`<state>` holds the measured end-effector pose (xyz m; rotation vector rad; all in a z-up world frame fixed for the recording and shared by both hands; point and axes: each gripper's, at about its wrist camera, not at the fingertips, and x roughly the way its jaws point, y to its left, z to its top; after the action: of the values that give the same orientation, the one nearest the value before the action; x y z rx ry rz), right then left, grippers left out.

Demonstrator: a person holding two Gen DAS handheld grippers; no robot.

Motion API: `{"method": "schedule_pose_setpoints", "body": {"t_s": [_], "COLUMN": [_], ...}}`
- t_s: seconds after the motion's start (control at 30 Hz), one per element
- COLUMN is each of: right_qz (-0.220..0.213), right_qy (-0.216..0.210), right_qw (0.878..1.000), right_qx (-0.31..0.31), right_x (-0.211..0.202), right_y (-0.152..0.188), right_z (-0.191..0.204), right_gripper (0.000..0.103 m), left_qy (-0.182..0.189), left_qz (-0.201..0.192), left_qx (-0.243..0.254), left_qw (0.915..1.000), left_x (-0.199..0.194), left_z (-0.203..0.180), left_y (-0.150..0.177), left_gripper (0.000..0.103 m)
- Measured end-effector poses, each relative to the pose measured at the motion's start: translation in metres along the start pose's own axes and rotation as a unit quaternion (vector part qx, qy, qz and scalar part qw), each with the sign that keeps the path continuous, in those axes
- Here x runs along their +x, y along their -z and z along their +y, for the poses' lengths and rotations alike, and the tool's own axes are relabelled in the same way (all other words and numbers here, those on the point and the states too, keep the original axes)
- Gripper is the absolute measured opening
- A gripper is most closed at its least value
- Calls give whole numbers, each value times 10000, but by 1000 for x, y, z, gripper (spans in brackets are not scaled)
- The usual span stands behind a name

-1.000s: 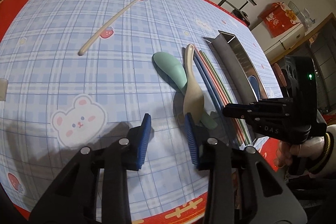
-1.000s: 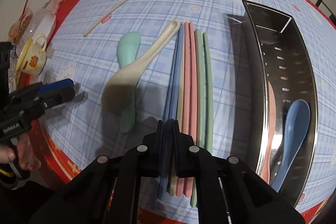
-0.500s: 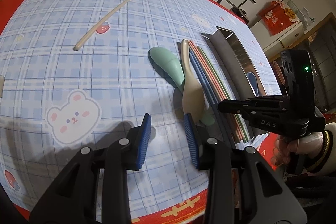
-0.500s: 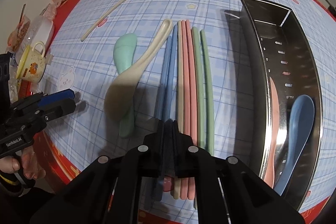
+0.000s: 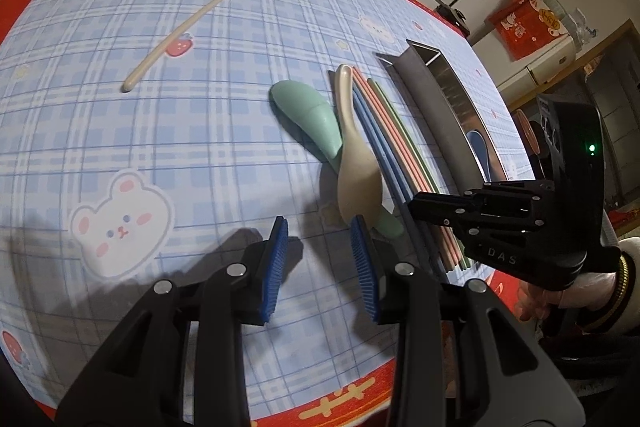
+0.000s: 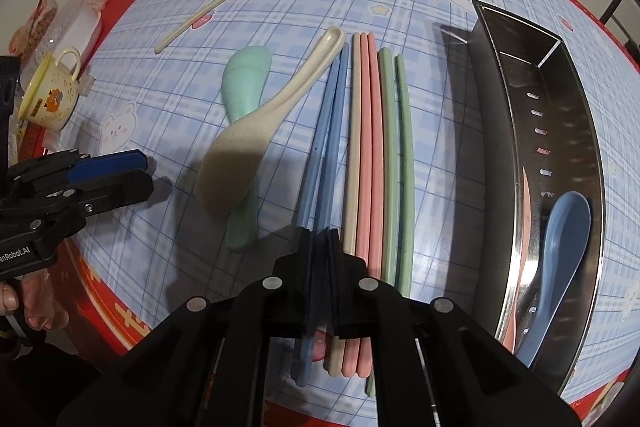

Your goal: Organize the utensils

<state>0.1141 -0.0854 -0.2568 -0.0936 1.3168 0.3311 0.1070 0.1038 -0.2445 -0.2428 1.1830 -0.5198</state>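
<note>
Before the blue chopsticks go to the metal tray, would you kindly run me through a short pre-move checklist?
1. Right claw shut on the blue chopsticks: ok.
2. Both blue sticks between the pads: cannot tell.
3. Left claw open, holding nothing: ok.
4. Metal tray has free space: ok; only the blue spoon and a pink utensil lie at its near end.
5. Cream spoon clear of the chopsticks: not ok, its handle tip sits against them.

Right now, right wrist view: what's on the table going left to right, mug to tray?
Yellow mug → green spoon → blue chopsticks → beige chopstick → pink chopsticks → green chopsticks → steel tray, blue spoon inside.
</note>
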Motion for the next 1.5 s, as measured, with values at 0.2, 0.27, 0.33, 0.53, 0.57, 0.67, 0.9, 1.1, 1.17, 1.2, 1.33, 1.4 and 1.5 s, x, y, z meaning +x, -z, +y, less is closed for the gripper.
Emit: {"method": "schedule_pose_setpoints", "body": {"t_s": [0.2, 0.27, 0.33, 0.53, 0.57, 0.67, 0.9, 1.1, 1.17, 1.2, 1.33, 1.4, 1.5], "right_qz": [-57, -92, -108, -152, -160, -175, -201, -230, -237, -239, -249, -259, -268], "right_qy": [-166, -193, -199, -247, -250, -259, -249, -270, -279, -285, -313, -323, -334], "right_qw": [9998, 9997, 9997, 9995, 9995, 9995, 9994, 9993, 9993, 9992, 9991, 9990, 9989], "right_qx": [105, 111, 97, 107, 108, 108, 110, 125, 127, 133, 160, 170, 183], "right_x": [-1, -1, -2, -2, -2, -3, -3, -3, -4, -4, -4, -4, -4], "right_y": [2, 3, 3, 4, 4, 5, 5, 5, 6, 6, 6, 6, 6], "right_z": [-7, -7, -7, -8, -8, -9, -8, -10, -10, -10, -10, -11, -11], "right_gripper": [8, 8, 8, 8, 8, 8, 8, 8, 8, 8, 8, 8, 8], "left_qy": [268, 365, 414, 564, 612, 695, 715, 795, 893, 917, 985, 1112, 1194], "left_qz": [105, 150, 177, 294, 303, 343, 423, 459, 525, 556, 643, 651, 633], "left_qx": [25, -14, -74, -419, -467, -579, -591, -639, -727, -737, -742, -746, -647], "left_qw": [9996, 9992, 9990, 9971, 9966, 9953, 9948, 9937, 9920, 9915, 9903, 9888, 9887], "left_x": [18, 26, 32, 49, 51, 56, 62, 66, 67, 68, 68, 66, 63], "left_z": [-10, -12, -12, -5, -4, -2, -9, -13, -12, -13, -16, -18, -24], "left_y": [-17, -24, -29, -40, -41, -42, -45, -41, -40, -38, -33, -31, -30], "left_gripper": [35, 35, 35, 35, 35, 35, 36, 36, 34, 34, 32, 27, 22]}}
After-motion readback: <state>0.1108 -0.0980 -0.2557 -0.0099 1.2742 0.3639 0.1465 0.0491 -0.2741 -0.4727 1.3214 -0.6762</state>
